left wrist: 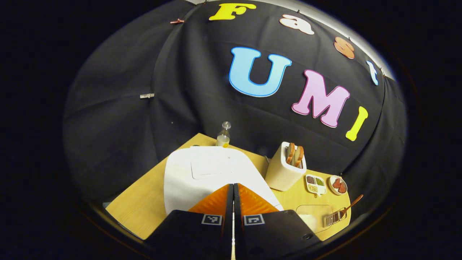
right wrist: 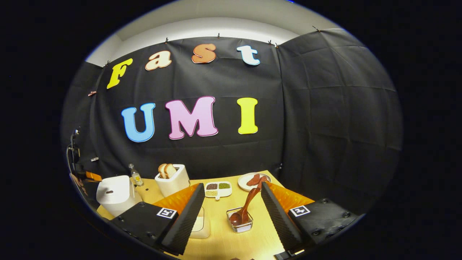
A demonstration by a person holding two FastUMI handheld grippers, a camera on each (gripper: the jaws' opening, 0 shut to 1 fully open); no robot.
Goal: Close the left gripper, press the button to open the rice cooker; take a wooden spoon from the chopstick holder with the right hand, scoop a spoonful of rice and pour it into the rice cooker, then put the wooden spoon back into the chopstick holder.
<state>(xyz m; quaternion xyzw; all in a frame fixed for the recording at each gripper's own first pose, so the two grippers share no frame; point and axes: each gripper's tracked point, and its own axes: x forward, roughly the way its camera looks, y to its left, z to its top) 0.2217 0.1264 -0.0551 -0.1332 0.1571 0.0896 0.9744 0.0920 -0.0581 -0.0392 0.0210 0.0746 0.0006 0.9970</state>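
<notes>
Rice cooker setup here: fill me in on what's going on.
A person holds a gripper in each hand over a wooden table. The left gripper is shut and hovers just above the white rice cooker, whose lid is down. The right gripper is open, its fingers framing the wooden spoon that stands in the wire chopstick holder. A toaster with bread, a divided dish and a plate sit behind.

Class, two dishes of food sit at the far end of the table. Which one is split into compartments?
The white rectangular tray, beside the toaster. It has separate sections holding dark, green and pale grains. The round plate to its right has no dividers, just reddish pieces.
</notes>
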